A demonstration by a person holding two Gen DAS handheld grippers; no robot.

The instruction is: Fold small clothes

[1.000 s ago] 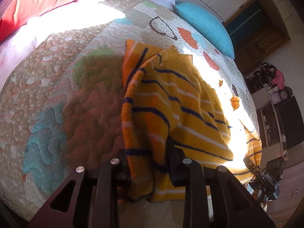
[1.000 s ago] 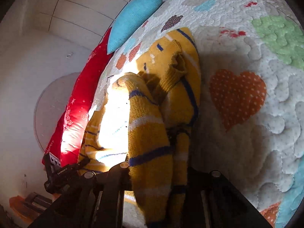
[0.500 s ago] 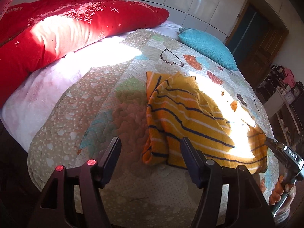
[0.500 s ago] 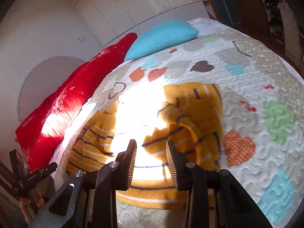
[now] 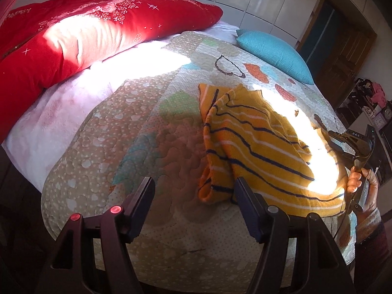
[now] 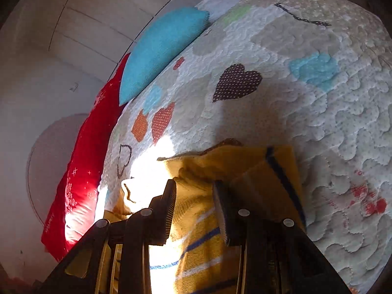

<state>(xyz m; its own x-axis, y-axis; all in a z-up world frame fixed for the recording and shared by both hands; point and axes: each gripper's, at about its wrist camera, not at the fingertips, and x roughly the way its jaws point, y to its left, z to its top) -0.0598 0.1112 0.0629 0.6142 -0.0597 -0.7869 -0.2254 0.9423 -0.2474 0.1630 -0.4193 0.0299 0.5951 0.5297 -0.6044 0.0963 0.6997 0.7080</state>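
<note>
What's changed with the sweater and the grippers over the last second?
Both let go: the left hand-held gripper and right hand-held gripper, shut on the yellow striped sweater a second ago, are open and drawn back. The sweater remains folded on the quilt; pillows unmoved.

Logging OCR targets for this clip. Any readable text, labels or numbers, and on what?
"HAPPY": on the red pillow, left wrist view; its sideways lettering in the right wrist view is too blurred.
"DAS": on the right tool; further letters too small.
Clock faces on the far shelf: unreadable.

Harsh sun patch blowing out sweater (image 5: 257, 144) and quilt (image 5: 147, 132); deep shadow beyond, ceiling glare, heavy fisheye bending, dark vignetted corners.
</note>
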